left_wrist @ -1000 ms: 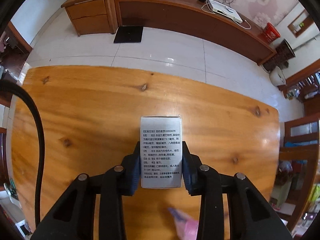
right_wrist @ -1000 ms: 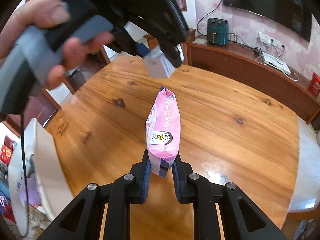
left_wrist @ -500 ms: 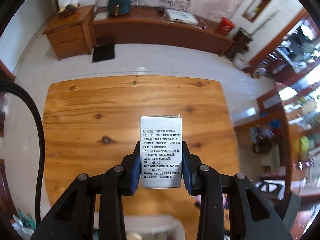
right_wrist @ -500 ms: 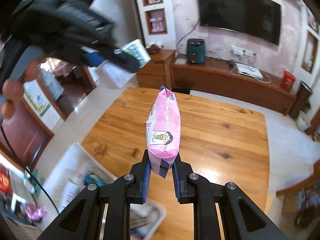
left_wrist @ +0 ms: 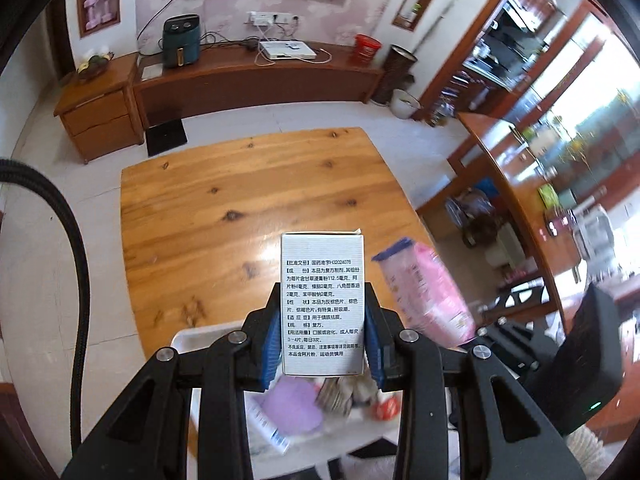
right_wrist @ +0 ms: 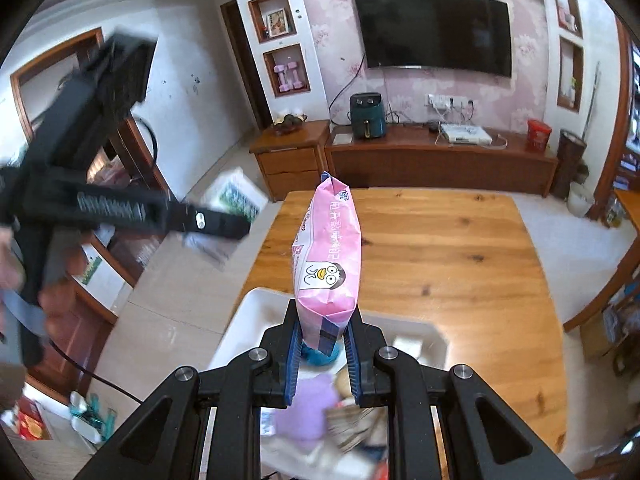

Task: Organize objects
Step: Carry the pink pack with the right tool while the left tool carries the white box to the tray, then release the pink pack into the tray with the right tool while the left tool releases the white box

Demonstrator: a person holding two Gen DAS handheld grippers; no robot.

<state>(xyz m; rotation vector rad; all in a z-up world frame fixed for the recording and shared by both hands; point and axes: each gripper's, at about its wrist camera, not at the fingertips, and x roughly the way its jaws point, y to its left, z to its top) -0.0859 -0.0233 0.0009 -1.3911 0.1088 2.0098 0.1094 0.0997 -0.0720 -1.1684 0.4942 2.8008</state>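
My left gripper [left_wrist: 322, 340] is shut on a white medicine box [left_wrist: 322, 300] with black print, held upright high above the near end of the wooden table [left_wrist: 240, 216]. My right gripper [right_wrist: 320, 346] is shut on a pink snack packet [right_wrist: 329, 256] with a cartoon face, held upright. The packet also shows in the left wrist view [left_wrist: 424, 296], to the right of the box. The left gripper appears blurred at the left of the right wrist view [right_wrist: 224, 224]. A white bin [right_wrist: 256, 312] holding several items sits below both grippers at the table's near edge.
The bin [left_wrist: 192, 340] holds a purple item [left_wrist: 292, 404] and other small packets. Beyond the table are a tiled floor [left_wrist: 280, 128], a long wooden cabinet [left_wrist: 256, 84] with a green air fryer [left_wrist: 181, 40], and glass cabinets [left_wrist: 560, 140] at the right.
Both grippers have risen and pulled back toward the near edge with their objects still held. The white bin has come into view below them. The left gripper has moved away from the packet.
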